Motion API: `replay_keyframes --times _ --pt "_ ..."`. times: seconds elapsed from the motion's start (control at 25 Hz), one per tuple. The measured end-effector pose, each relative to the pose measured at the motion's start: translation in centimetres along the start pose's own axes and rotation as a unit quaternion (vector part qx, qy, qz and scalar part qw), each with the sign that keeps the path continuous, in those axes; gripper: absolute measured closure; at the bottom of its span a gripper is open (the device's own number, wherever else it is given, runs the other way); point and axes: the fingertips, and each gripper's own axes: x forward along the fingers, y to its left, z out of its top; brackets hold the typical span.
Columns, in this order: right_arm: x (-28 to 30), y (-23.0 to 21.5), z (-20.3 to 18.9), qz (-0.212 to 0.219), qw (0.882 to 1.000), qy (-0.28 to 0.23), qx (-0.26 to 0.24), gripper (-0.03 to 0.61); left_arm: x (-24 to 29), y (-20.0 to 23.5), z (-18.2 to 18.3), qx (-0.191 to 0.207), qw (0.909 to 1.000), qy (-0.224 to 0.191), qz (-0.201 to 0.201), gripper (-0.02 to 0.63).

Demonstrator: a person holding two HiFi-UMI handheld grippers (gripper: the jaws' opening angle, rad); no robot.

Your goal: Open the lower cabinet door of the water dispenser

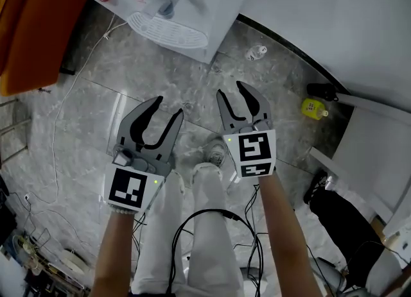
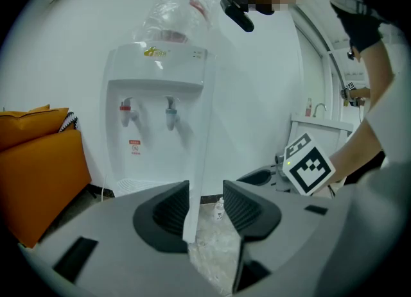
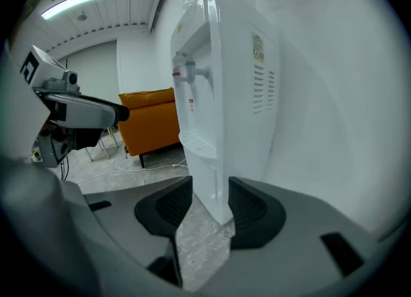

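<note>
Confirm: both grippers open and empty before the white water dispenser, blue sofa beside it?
The sofa is orange, not blue; the left gripper view shows it. The left gripper and right gripper are open, empty, before the water dispenser.

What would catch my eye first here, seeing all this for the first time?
Most striking are the two grey claws in the head view: the left tongs and the right tongs, both open and empty, held out side by side above the marbled floor. Ahead of them a white water dispenser stands against the wall with a clear bottle upended on top. An orange sofa sits to its left.
</note>
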Motion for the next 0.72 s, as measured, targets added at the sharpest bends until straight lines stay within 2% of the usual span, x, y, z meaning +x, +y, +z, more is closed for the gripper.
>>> replay_keyframes --times 0.72 --pt "10.6 -2.4 -4.3 0.012 0.998 0.042 -0.045 0.391 2.3 0.6 -3.2 -0.022 0.9994 0.003 0.027 0.451"
